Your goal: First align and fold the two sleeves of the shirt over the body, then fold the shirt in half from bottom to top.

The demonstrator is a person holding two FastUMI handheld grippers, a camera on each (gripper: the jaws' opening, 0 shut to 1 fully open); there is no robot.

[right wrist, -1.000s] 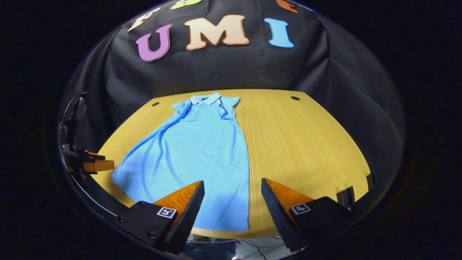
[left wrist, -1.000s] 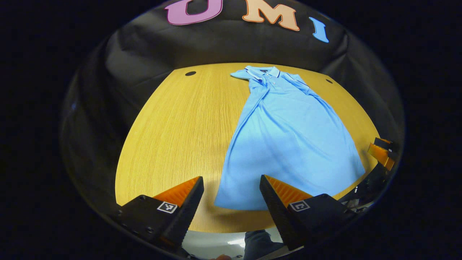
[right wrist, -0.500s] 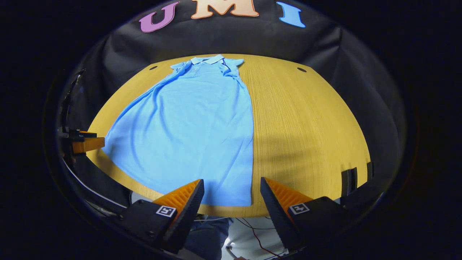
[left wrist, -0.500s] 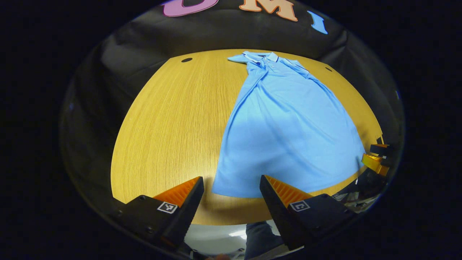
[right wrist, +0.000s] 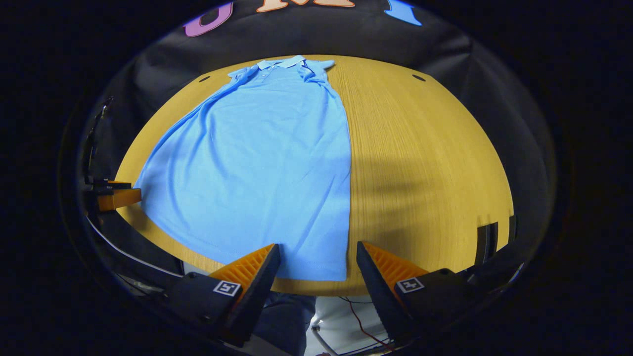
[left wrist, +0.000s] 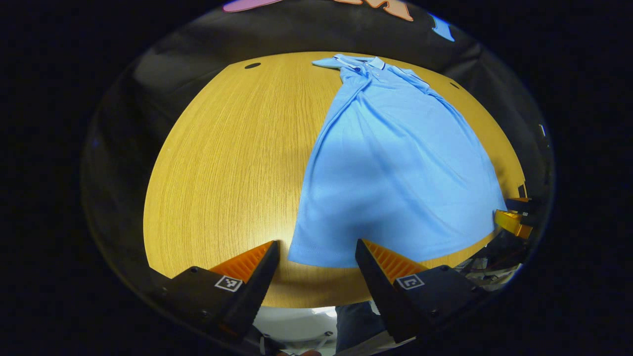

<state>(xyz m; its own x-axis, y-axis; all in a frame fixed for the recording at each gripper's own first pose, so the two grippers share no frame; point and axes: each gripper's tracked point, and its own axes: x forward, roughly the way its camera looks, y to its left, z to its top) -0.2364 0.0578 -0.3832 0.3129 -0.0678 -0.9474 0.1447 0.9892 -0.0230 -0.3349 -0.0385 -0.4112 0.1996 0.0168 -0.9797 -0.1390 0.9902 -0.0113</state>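
Shirt [left wrist: 395, 168], smooth blue knit, flat on wood-grain table [left wrist: 232, 163]

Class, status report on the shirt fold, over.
Both claws open, left and right, poised at the polo shirt's bottom hem corners. Sleeves folded in, shirt flat on wooden table. Nothing in the way.

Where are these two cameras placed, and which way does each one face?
Left gripper view: rides on the left claw, facing across the wooden table over the light blue polo shirt's bottom-left corner; its own open fingers show.
Right gripper view: rides on the right claw, over the bottom-right corner; open fingers show.
Shared: shirt, table, each other's claw at the edge.
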